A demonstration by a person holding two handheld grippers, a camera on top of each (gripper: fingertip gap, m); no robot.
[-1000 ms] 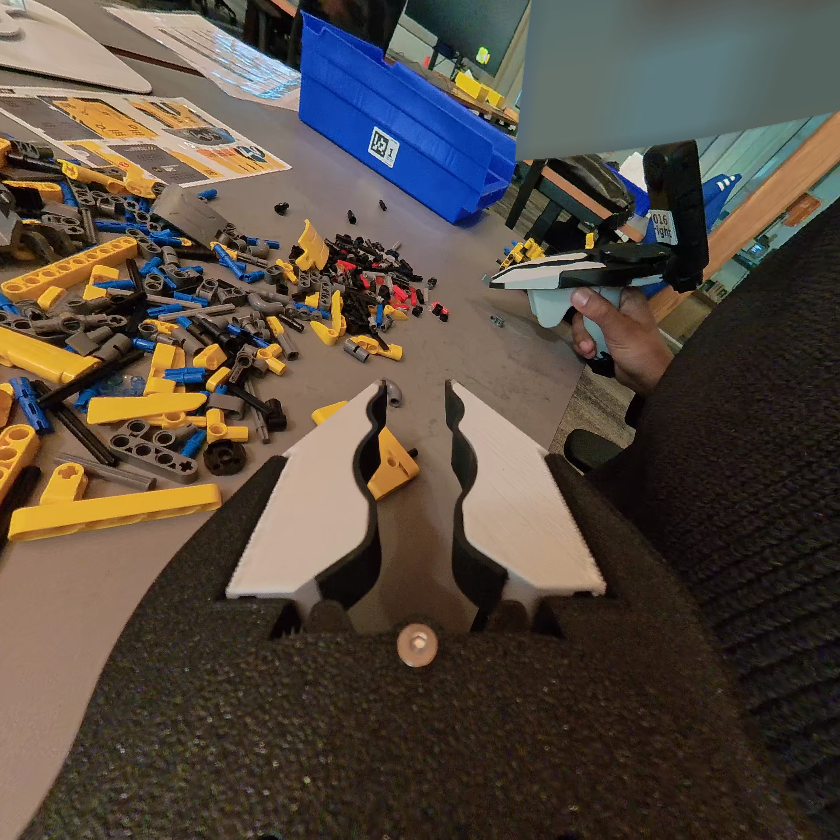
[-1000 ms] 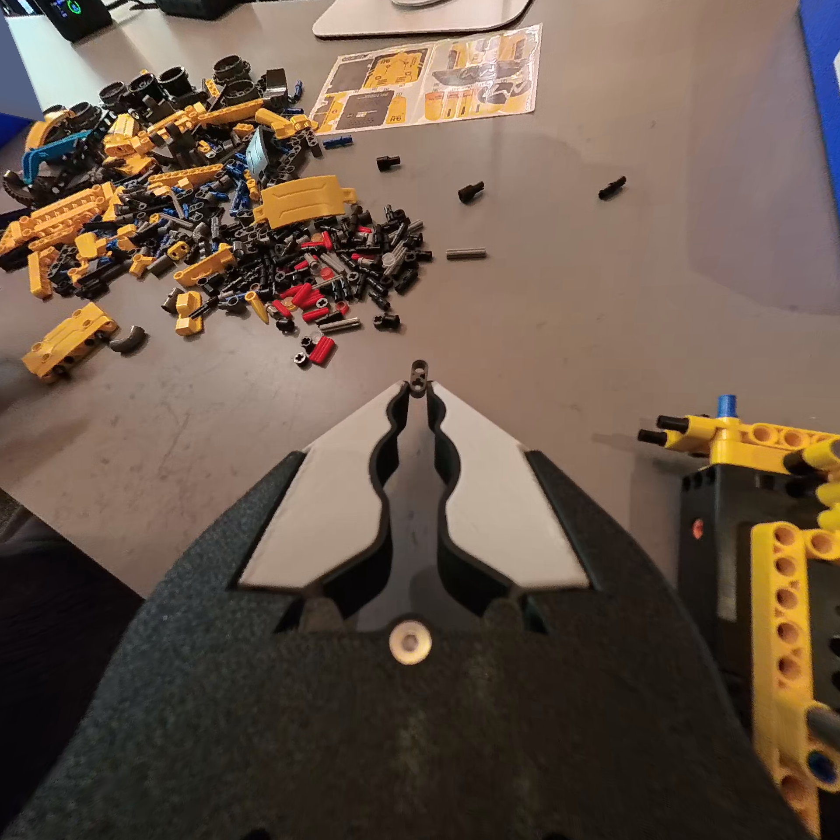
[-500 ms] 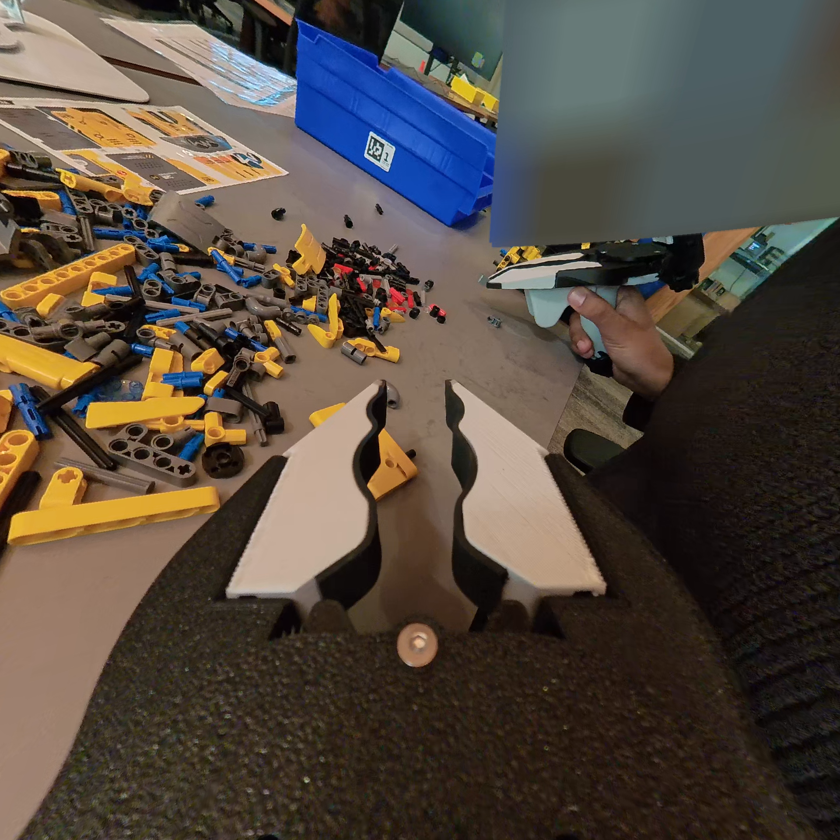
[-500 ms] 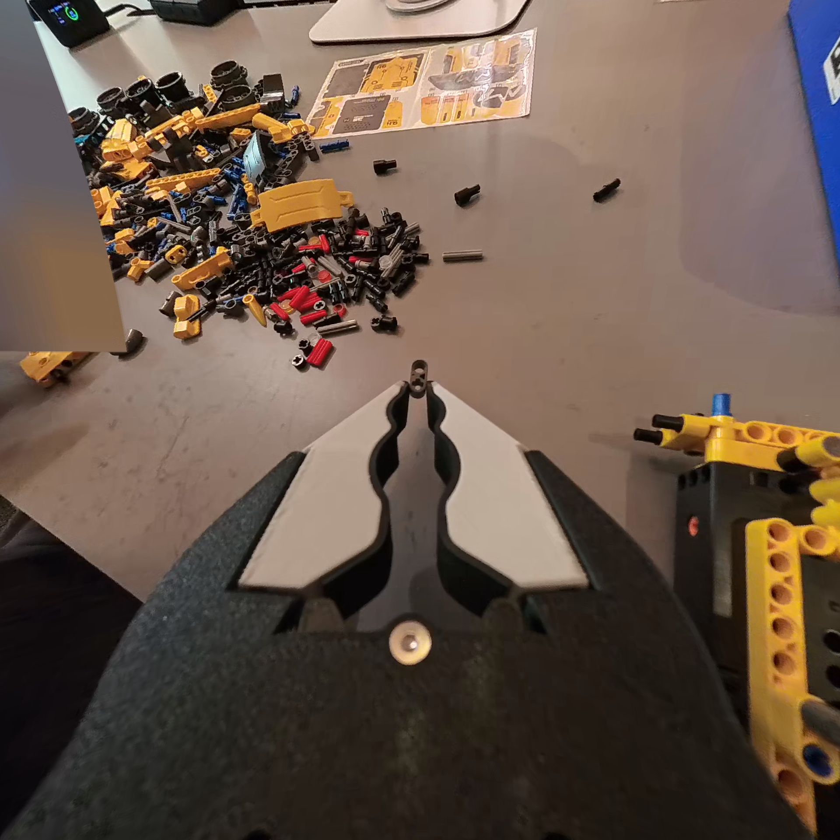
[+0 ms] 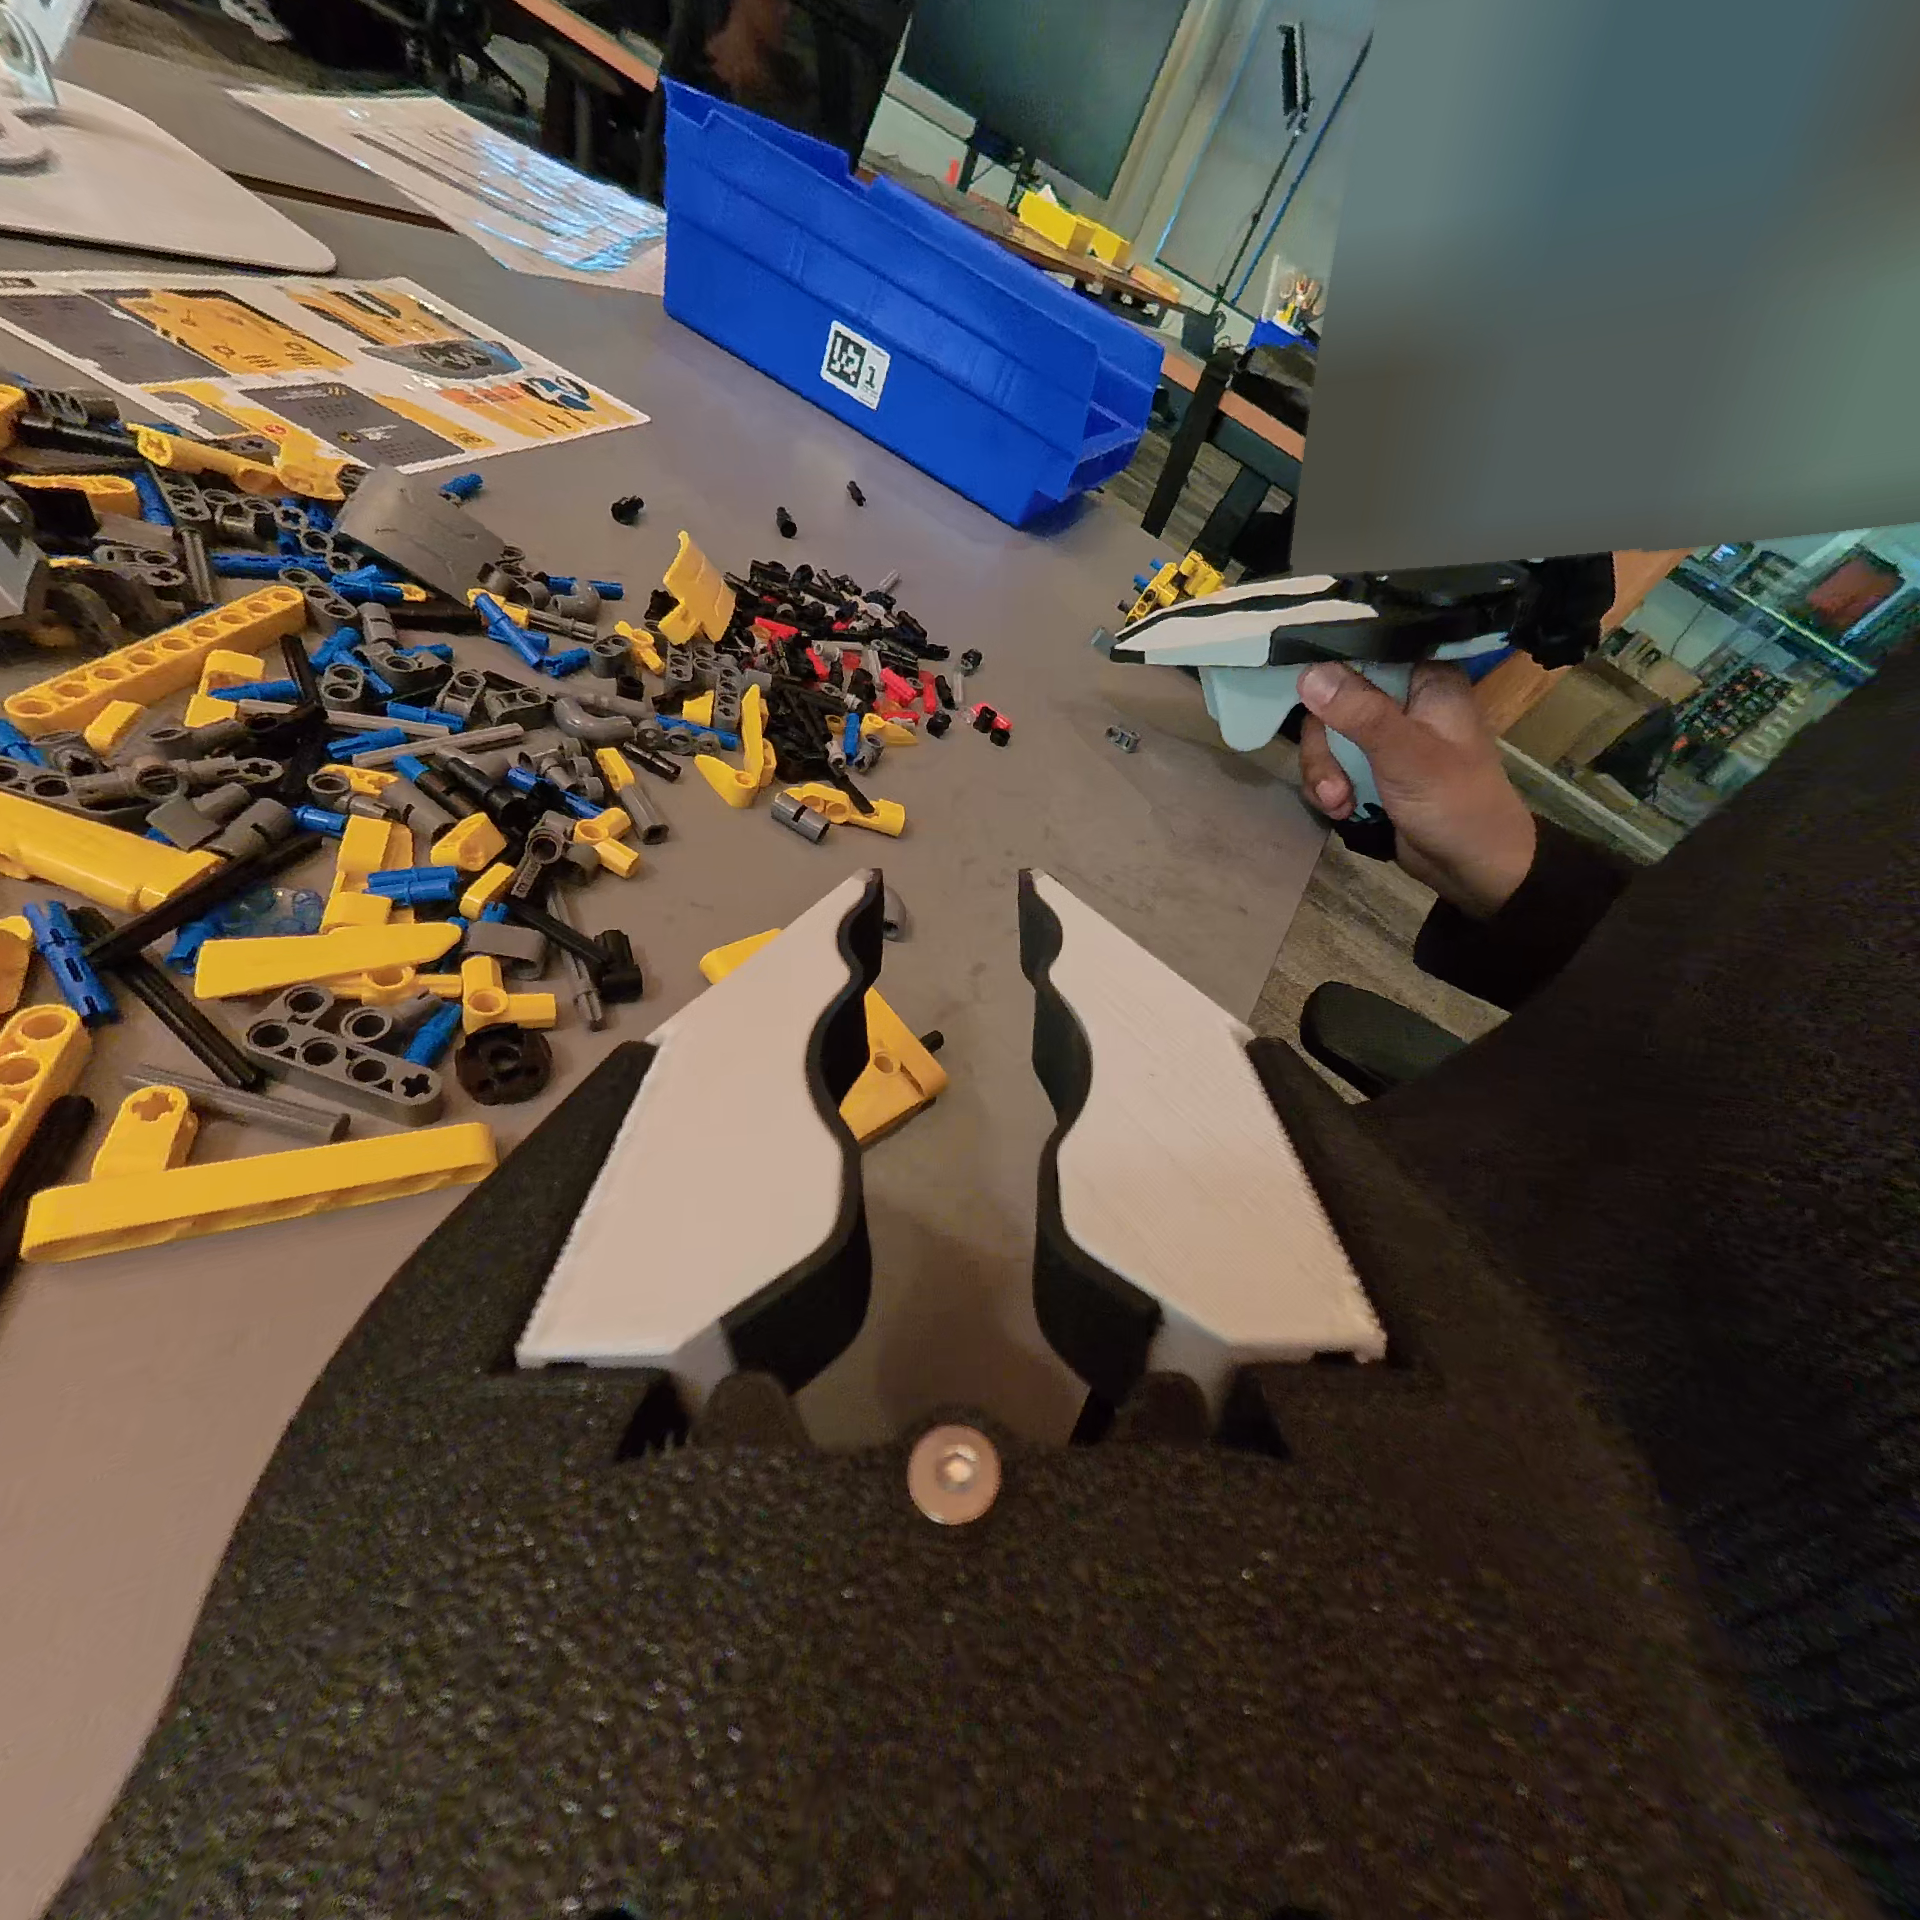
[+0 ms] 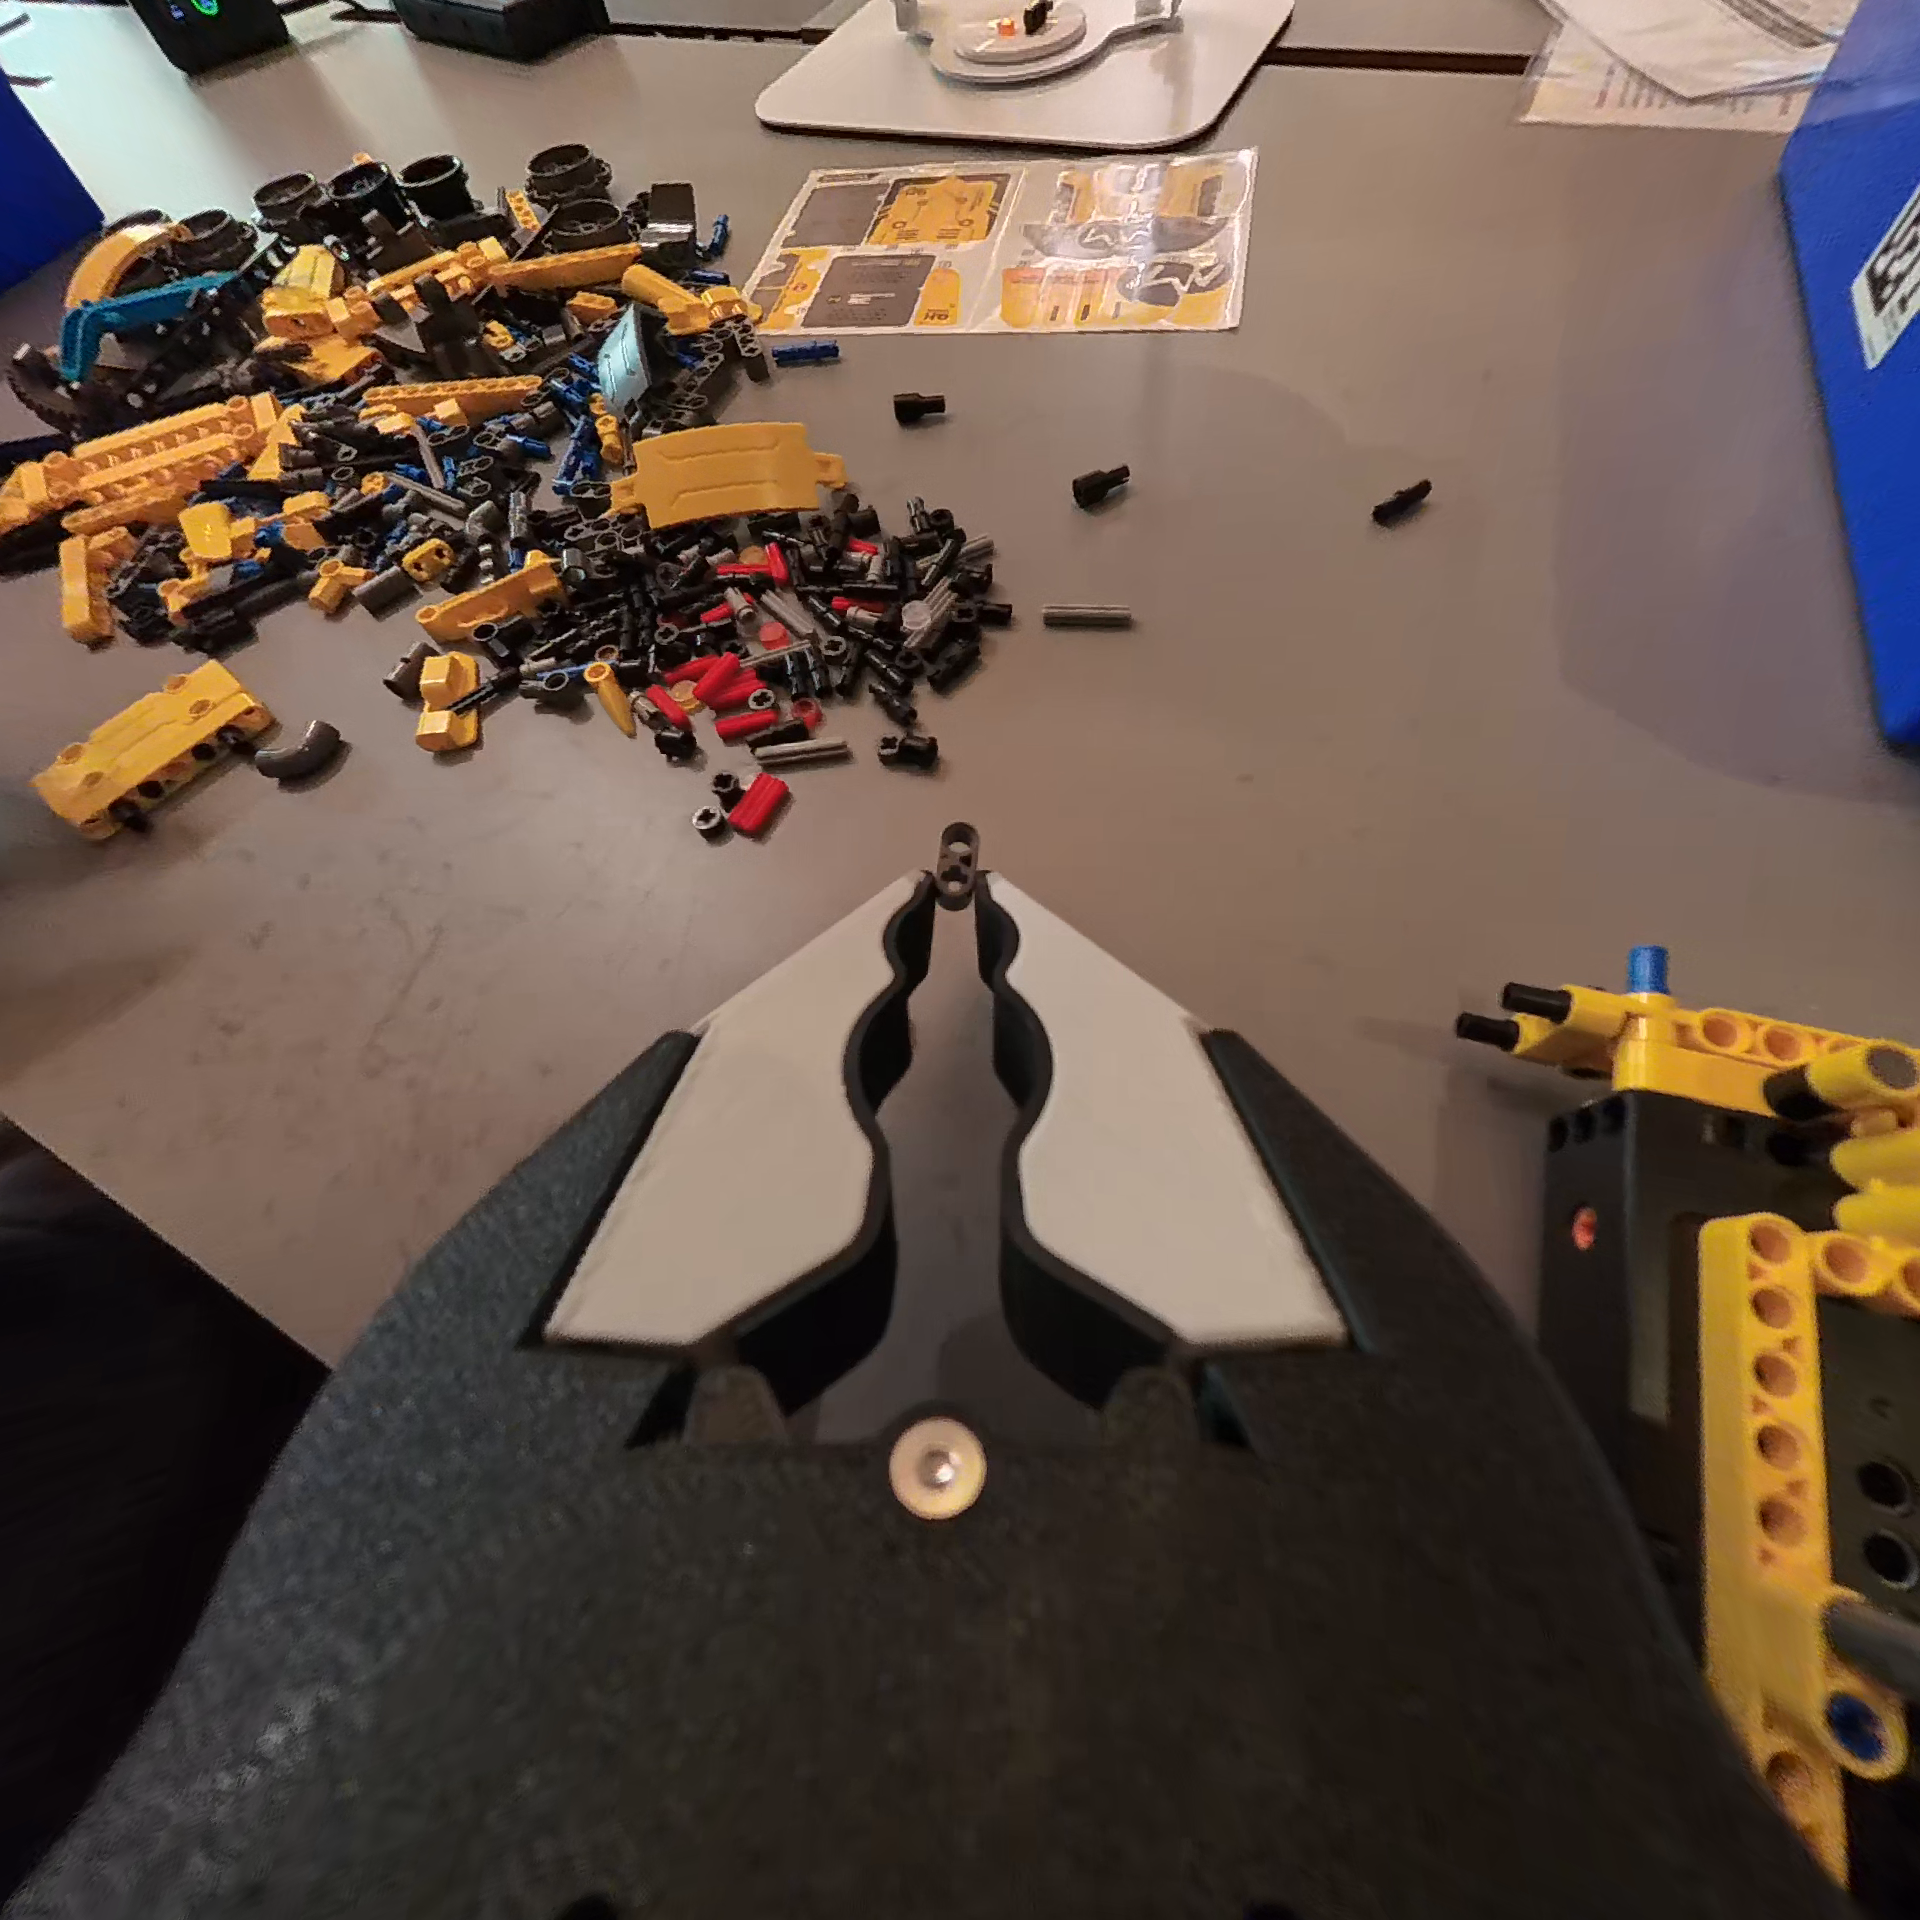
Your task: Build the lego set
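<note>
My right gripper [image 6: 956, 883] is shut on a small black two-hole connector piece [image 6: 958, 847] and holds it above the grey table [image 6: 1351, 727]. A half-built yellow and black model [image 6: 1756, 1247] stands at its right. My left gripper [image 5: 951, 888] is open and empty, low over the table beside a yellow angled piece [image 5: 888, 1070] and a small grey curved piece [image 5: 894, 914]. A pile of loose yellow, black, blue, grey and red building pieces [image 5: 416, 748] lies left of it; the pile also shows in the right wrist view [image 6: 520, 540]. The right gripper [image 5: 1117, 644] shows in the left wrist view, held by a hand [image 5: 1423, 769].
A blue bin [image 5: 904, 343] stands at the back, also at the right edge of the right wrist view [image 6: 1860, 416]. A printed sheet [image 6: 1008, 244] and a grey flat stand base [image 6: 997, 94] lie beyond the pile. A few black pins [image 6: 1099, 485] lie scattered. The table's near edge [image 5: 1288, 914] is close by. The tips of one gripper are about 25 cm away from the tips of the other.
My right gripper has tilted up and pulled back a little, still shut on the black connector. In the left wrist view it sits slightly lower. The left gripper has barely moved.
</note>
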